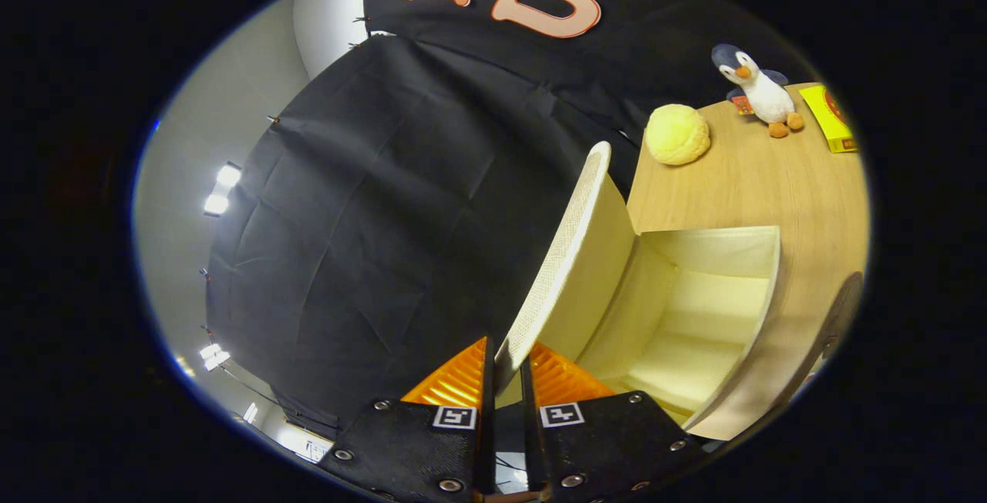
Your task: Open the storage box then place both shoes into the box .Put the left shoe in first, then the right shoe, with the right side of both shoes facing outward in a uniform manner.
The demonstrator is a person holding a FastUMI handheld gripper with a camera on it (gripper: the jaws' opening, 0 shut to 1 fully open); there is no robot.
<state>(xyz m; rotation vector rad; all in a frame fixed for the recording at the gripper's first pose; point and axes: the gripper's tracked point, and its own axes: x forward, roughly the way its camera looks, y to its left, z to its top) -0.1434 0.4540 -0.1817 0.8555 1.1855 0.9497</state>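
Observation:
A cream fabric storage box [694,318] stands on the wooden table [771,179], seen strongly tilted. Its inside shows bare pale walls. The box's lid [570,256] is swung up, standing almost on edge above the opening. My gripper [507,368] is shut on the lid's near edge, one finger on each face of it. No shoe is in sight.
Beyond the box on the table lie a round yellow plush bun [677,134], a penguin soft toy [759,90] and a yellow packet [829,119]. Black cloth walls rise behind and beside the lid. A dark curved object [840,310] sits by the box's far side.

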